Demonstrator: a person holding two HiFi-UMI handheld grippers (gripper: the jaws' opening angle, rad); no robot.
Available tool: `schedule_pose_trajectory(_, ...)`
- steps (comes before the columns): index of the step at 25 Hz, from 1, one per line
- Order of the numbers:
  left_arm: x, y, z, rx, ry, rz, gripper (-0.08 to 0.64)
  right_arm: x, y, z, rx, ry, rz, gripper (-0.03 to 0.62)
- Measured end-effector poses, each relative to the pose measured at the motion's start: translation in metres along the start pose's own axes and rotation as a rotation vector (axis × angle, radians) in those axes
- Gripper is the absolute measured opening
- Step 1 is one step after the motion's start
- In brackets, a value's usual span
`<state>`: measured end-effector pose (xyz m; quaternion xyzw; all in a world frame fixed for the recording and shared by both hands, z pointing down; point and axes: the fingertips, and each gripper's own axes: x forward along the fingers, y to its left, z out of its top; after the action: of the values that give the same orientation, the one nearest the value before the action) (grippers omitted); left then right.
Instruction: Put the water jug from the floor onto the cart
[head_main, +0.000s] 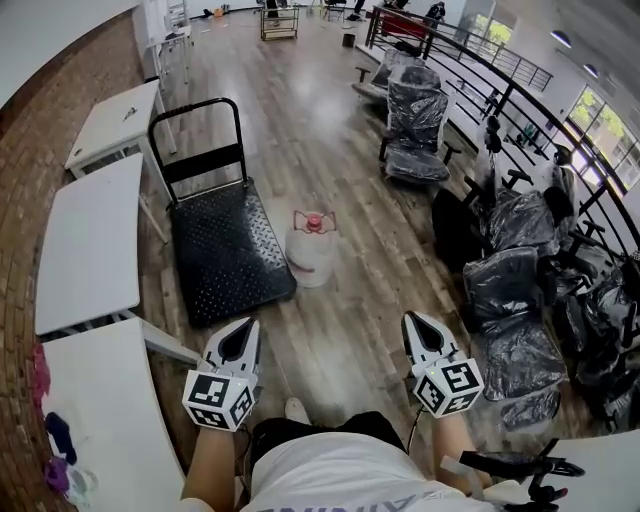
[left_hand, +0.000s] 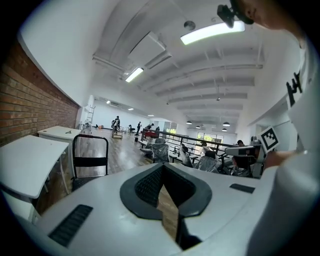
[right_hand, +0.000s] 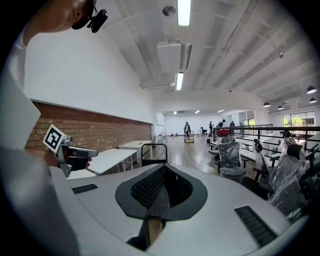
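The water jug (head_main: 311, 254), clear with a pink cap and handle, stands upright on the wooden floor just right of the cart. The cart (head_main: 226, 252) is a flat black platform with an upright black push handle (head_main: 197, 126) at its far end. Both grippers are held low in front of the person, well short of the jug. My left gripper (head_main: 247, 323) is shut and holds nothing, and so is my right gripper (head_main: 412, 318). The jug is hidden in both gripper views. The left gripper view shows the cart handle (left_hand: 90, 150) past the left gripper (left_hand: 162, 167). The right gripper view shows it (right_hand: 154, 152) past the right gripper (right_hand: 162, 168).
White tables (head_main: 88, 240) line the brick wall on the left. Office chairs wrapped in black plastic (head_main: 417, 128) stand along a black railing (head_main: 505, 72) on the right. Open wooden floor lies between me and the jug. A few people are far down the hall.
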<state>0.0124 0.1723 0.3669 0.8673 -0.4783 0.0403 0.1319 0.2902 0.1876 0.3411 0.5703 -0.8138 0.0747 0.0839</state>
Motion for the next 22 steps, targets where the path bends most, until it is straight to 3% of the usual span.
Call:
schedule_pose_trajectory(5, 0.008, 0.022, -0.003, -0.02, 0.01, 0.022, 0.0, 0.036, 0.008, -0.003, -0.017, 0.046, 0.035, 0.005)
schedule_pose_trajectory(12, 0.036, 0.05, 0.008, -0.021, 0.016, 0.06, 0.0, 0.097, 0.006, 0.006, -0.013, 0.036, 0.106, 0.005)
schedule_pose_trajectory(22, 0.113, 0.09, 0.043, -0.025, 0.002, 0.162, 0.001, 0.205, -0.041, 0.031, -0.019, 0.002, 0.193, 0.005)
